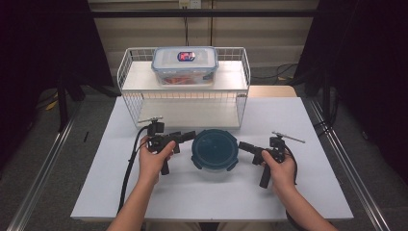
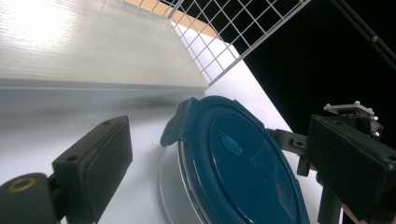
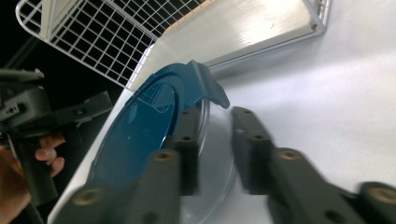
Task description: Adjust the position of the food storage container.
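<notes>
A round clear container with a dark blue lid (image 1: 214, 149) sits mid-table in front of the rack. My left gripper (image 1: 187, 135) is at its left edge, held on its side. In the left gripper view the left gripper (image 2: 217, 135) is wide open, with the blue lid (image 2: 243, 163) lying between and beyond the jaws. My right gripper (image 1: 244, 146) is close to the container's right edge. In the right gripper view the right gripper (image 3: 215, 128) is open, its jaws either side of the container's clear rim (image 3: 217, 158), just short of a lid latch tab (image 3: 210, 86).
A white wire rack (image 1: 185, 91) with two shelves stands behind the container. On its top shelf rests a rectangular clear box with a blue-trimmed lid (image 1: 185, 65) holding something red. Bare white table (image 1: 192, 192) lies in front. Dark curtains flank the table.
</notes>
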`<move>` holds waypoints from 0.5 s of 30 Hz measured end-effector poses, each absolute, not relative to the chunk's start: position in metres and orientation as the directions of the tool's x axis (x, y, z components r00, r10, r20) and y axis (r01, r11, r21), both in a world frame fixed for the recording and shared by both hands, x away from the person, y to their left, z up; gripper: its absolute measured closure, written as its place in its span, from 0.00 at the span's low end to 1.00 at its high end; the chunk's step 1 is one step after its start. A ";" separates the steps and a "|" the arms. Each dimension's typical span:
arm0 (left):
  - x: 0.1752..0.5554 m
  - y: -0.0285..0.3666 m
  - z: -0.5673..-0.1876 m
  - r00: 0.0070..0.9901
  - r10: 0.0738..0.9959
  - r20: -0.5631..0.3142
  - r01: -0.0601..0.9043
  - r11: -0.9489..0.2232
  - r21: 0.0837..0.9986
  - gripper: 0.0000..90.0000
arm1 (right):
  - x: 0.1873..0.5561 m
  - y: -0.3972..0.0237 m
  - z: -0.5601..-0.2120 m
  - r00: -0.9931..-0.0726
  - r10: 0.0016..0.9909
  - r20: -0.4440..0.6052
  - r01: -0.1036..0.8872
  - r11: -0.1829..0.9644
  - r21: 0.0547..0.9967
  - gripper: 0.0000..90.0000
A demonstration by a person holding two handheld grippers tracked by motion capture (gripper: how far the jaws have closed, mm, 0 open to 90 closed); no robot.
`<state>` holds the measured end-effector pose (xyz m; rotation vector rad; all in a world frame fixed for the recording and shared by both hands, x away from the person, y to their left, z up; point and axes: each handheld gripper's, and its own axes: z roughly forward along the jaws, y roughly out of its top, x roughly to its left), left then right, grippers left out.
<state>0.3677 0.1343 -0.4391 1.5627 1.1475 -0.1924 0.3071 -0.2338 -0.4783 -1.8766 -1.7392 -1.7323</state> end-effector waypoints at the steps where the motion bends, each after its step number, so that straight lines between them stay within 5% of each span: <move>1: 0.368 0.134 -0.439 0.512 0.555 -0.656 0.738 0.106 0.666 0.09 | 0.307 -0.234 -0.478 -0.261 0.654 0.710 0.712 -0.365 0.599 0.78; 6: 0.365 0.134 -0.441 0.509 0.577 -0.639 0.740 0.087 0.667 0.10 | 0.302 -0.239 -0.472 -0.252 0.635 0.730 0.687 -0.413 0.598 0.66; 8: 0.363 0.133 -0.443 0.501 0.578 -0.644 0.744 0.092 0.662 0.12 | 0.300 -0.237 -0.469 -0.260 0.592 0.763 0.683 -0.445 0.579 0.54; 15: 0.356 0.130 -0.450 0.477 0.599 -0.643 0.749 0.106 0.654 0.20 | 0.299 -0.230 -0.477 -0.247 0.559 0.791 0.702 -0.460 0.544 0.55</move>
